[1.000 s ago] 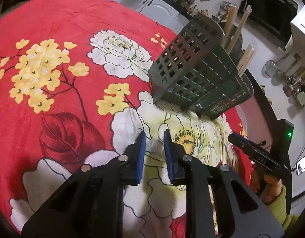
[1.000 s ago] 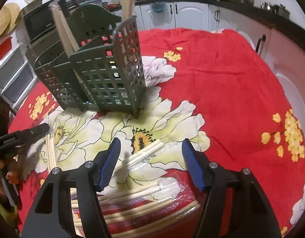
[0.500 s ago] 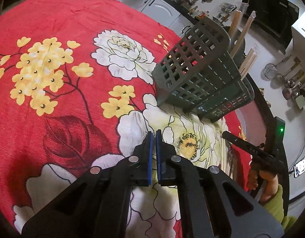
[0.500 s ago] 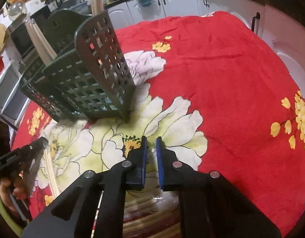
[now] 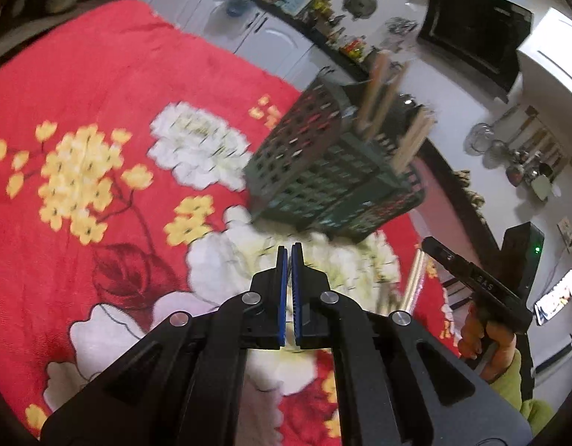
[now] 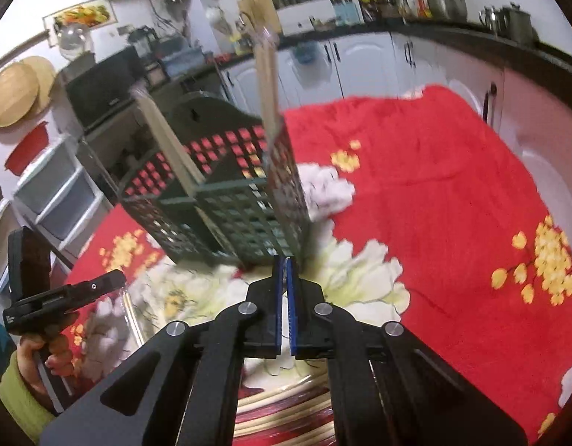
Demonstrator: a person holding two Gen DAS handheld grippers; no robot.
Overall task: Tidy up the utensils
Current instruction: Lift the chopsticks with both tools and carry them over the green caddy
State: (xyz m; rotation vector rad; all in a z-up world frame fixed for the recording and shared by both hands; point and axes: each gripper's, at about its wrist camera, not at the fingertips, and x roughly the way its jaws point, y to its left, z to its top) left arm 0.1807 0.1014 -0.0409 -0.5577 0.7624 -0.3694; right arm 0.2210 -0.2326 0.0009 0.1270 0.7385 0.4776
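Wooden chopsticks (image 6: 286,414) lie below the right gripper (image 6: 284,264), its jaws closed, empty.

The only lettering that shows sits on the side of the right gripper (image 5: 479,282) as seen from the left wrist camera: a few small pale characters, perhaps "GAS", too blurred to be sure. In the right wrist view the left gripper (image 6: 62,297) carries a small pale print on its body, too small to read
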